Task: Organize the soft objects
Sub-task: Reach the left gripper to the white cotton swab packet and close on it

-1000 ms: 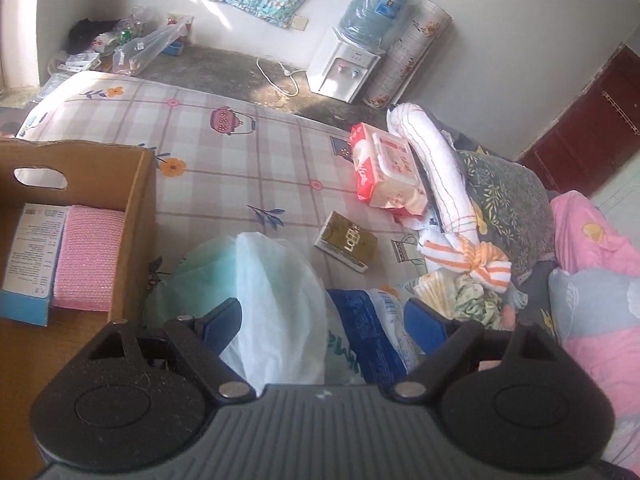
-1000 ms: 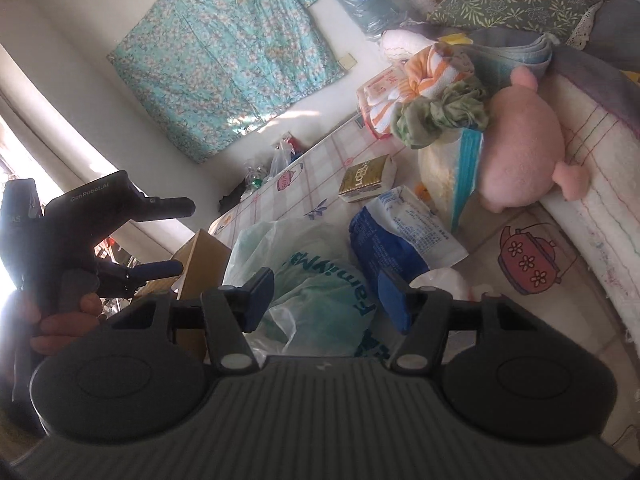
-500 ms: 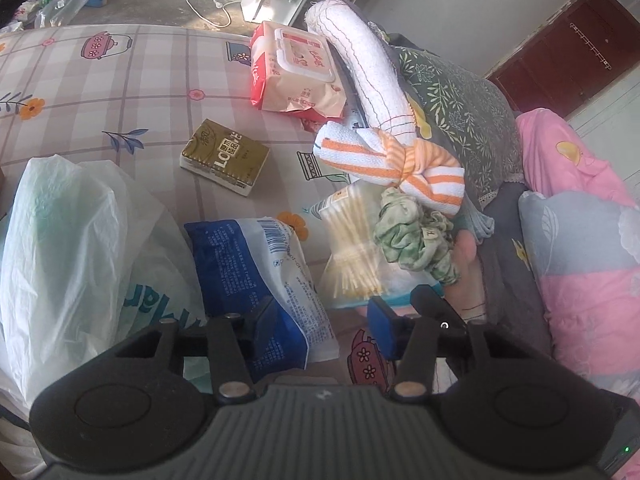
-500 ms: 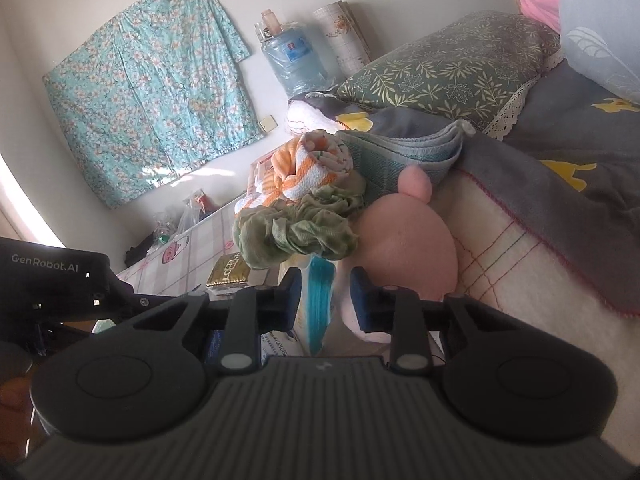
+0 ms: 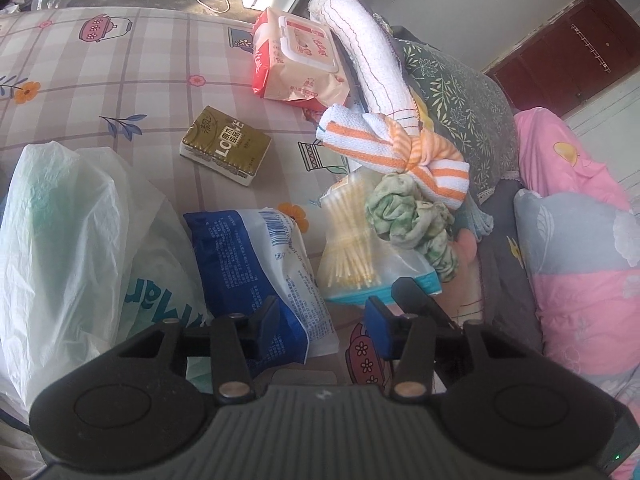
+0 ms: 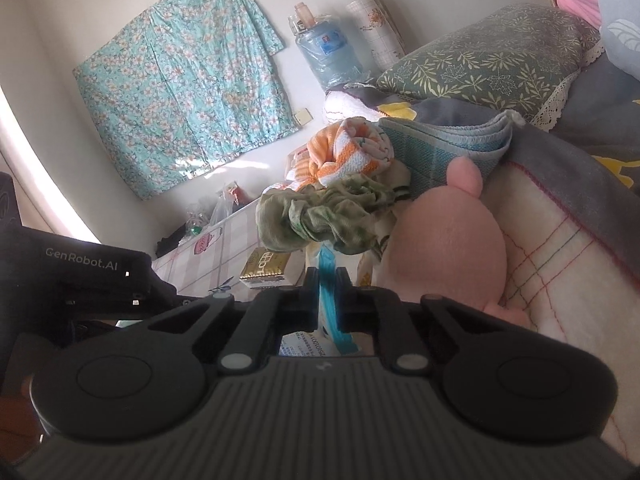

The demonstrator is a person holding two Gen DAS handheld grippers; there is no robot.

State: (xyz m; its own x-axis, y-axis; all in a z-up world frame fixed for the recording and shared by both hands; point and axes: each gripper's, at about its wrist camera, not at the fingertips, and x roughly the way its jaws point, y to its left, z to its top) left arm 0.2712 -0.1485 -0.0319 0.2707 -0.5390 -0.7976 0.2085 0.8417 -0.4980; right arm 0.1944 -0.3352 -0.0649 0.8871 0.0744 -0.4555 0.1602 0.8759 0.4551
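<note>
The bed (image 5: 120, 80) is strewn with soft things, so the sorting looks barely begun: a white bag (image 5: 72, 240), a rolled towel (image 5: 364, 60), a wipes pack (image 5: 300, 60), a blue pouch (image 5: 256, 264), a swab bag (image 5: 352, 240), a striped cloth (image 5: 396, 152), a green scrunchie (image 5: 408, 220).

The left gripper (image 5: 322, 320) has its jaws partly spread around the pouch's corner; I cannot tell whether they press it. The right gripper (image 6: 327, 284) has jaws pressed together on the swab bag's teal edge. A pink plush (image 6: 444, 256) is half hidden, and no container shows.
</note>
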